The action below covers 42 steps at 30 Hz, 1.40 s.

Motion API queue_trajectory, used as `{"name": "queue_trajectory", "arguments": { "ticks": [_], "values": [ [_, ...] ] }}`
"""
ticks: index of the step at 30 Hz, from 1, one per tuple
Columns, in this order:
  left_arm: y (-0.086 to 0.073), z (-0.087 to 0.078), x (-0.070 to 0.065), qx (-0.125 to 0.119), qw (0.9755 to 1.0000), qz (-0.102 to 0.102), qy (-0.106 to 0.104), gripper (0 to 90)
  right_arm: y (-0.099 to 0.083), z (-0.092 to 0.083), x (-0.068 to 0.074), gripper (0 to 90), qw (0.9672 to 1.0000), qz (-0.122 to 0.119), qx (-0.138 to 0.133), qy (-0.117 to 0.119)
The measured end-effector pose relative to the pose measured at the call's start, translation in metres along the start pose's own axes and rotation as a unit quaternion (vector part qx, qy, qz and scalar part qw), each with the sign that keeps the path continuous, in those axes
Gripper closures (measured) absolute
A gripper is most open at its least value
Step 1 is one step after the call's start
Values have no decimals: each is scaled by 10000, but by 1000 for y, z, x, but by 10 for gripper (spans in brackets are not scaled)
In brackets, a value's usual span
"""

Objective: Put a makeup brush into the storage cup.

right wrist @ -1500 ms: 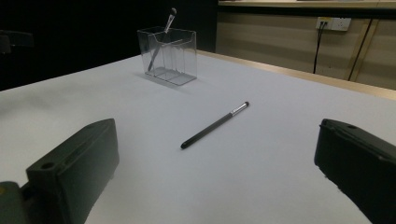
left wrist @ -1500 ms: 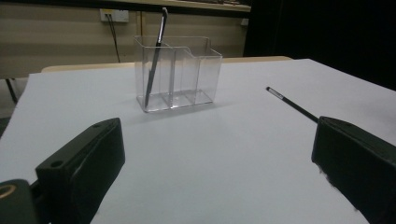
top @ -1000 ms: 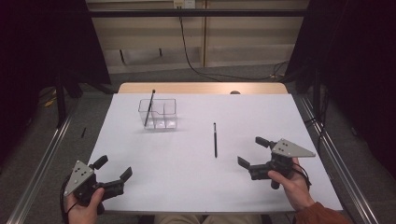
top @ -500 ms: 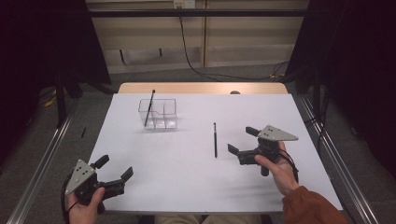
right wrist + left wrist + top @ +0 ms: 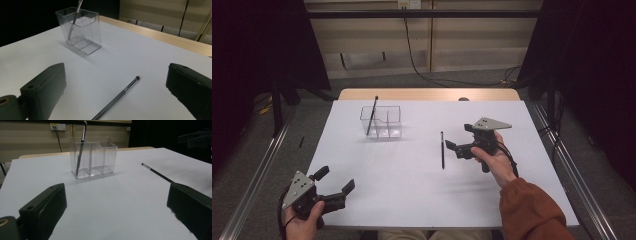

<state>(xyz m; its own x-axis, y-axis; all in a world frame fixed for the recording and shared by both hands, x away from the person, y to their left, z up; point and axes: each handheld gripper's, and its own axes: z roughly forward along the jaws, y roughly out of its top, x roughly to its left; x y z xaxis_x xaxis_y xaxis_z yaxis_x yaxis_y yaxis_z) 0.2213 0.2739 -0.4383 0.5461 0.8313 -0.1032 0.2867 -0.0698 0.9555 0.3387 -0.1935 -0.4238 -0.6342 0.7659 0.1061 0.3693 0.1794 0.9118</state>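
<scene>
A thin black makeup brush [image 5: 442, 149] lies flat on the white table [image 5: 412, 170], seen also as the brush [image 5: 117, 97] and the brush [image 5: 157, 172]. A clear divided holder [image 5: 382, 121] stands at the back left with another brush [image 5: 372, 115] leaning in its left compartment; the holder [image 5: 93, 156] and the holder [image 5: 80, 30] are in both gripper views. My right gripper [image 5: 459, 140] is open, just right of the lying brush, its jaws to either side of it in the right gripper view. My left gripper [image 5: 336, 183] is open and empty near the front left corner.
The table's wooden far edge [image 5: 427, 94] shows beyond the white surface. Metal rails [image 5: 257, 170] run along both sides on the floor. A cable [image 5: 422, 70] hangs behind the table. An orange sleeve [image 5: 532, 210] comes in at the bottom right.
My right gripper has moved left and forward, from the right part of the table up to the lying brush. The left gripper has stayed in place.
</scene>
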Motion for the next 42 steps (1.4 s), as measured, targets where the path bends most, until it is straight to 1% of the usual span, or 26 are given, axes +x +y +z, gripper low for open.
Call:
{"name": "queue_trajectory", "arguments": {
  "ticks": [4, 5, 6, 9, 10, 11, 12, 14, 16, 17, 18, 20, 21, 24, 26, 27, 29, 31, 32, 33, 34, 38, 39, 40, 41, 42],
  "values": [
    [0, 4, 1, 32, 10000, 18, -79, 26, 6, 12, -5, 25, 9997, -2, 242, -1],
    [0, 4, 1, 32, 10000, 18, -79, 26, 6, 12, -5, 25, 9997, -2, 242, -1],
    [0, 3, 1, 36, 10000, 66, -61, 26, 8, 17, -7, 23, 9993, 10, 381, 13],
    [1, 2, -1, 1, 9999, 57, -85, 26, 9, 22, -8, 23, 9989, -14, 472, -12],
    [1, 2, -1, 0, 9999, 34, -95, 26, 11, 27, -8, 26, 9983, -10, 590, 11],
    [1, 2, -1, 4, 9999, 54, -87, 26, 11, 27, -8, 26, 9983, -10, 590, 11],
    [1, 3, -1, -1, 10000, 37, -83, 26, 14, 30, -8, 25, 9973, -72, 732, 18],
    [1, 4, -1, -7, 10000, -12, -81, 26, 15, 32, -9, 28, 9971, -44, 762, 12],
    [1, 4, 1, -35, 9998, -168, -136, 26, 19, 36, -10, 44, 9959, -52, 892, -109],
    [1, 4, 1, -35, 9998, -168, -136, 26, 19, 36, -10, 44, 9959, -52, 892, -109],
    [1, 4, 1, -53, 9997, -199, -129, 26, 21, 37, -10, 40, 9951, -79, 978, -107],
    [2, 4, 1, -59, 9998, -145, -82, 26, 22, 40, -10, 43, 9938, 0, 1107, -47],
    [2, 5, 2, -55, 9999, -118, -99, 26, 23, 42, -9, 44, 9930, -16, 1183, -27],
    [1, 5, 1, -26, 9999, -94, -96, 26, 25, 47, -6, 54, 9875, -12, 1577, 11],
    [1, 2, 0, -53, 9999, -75, -88, 26, 26, 51, -6, 65, 9817, 23, 1902, -46],
    [1, 2, 0, -53, 9999, -75, -88, 26, 26, 51, -6, 65, 9817, 23, 1902, -46],
    [2, 0, 0, -44, 10000, -40, -69, 26, 26, 54, -7, 72, 9788, 95, 2046, -88],
    [2, 0, -2, -45, 10000, 24, -60, 26, 28, 55, -8, 80, 9707, 135, 2400, -43],
    [3, 1, -3, -40, 9999, 38, -92, 26, 28, 55, -8, 80, 9707, 135, 2400, -43],
    [3, 1, -3, -26, 9999, 69, -110, 26, 28, 56, -8, 85, 9686, 127, 2483, -49],
    [2, 2, -3, -22, 9999, 80, -110, 26, 27, 58, -9, 101, 9626, 152, 2707, -3],
    [2, 2, 0, -32, 10000, 37, -45, 26, 24, 64, -5, 120, 9477, 144, 3187, -52],
    [2, 2, 0, -32, 10000, 37, -45, 26, 24, 64, -5, 120, 9477, 144, 3187, -52],
    [2, 3, 0, -31, 10000, 41, -62, 26, 23, 66, -4, 110, 9439, 33, 3302, -13],
    [3, 5, -1, 3, 9999, 96, -98, 26, 23, 67, 0, 104, 9403, -10, 3403, 107],
    [3, 5, -1, 3, 9999, 96, -98, 27, 23, 67, 0, 104, 9403, -10, 3403, 107]
  ]
}}
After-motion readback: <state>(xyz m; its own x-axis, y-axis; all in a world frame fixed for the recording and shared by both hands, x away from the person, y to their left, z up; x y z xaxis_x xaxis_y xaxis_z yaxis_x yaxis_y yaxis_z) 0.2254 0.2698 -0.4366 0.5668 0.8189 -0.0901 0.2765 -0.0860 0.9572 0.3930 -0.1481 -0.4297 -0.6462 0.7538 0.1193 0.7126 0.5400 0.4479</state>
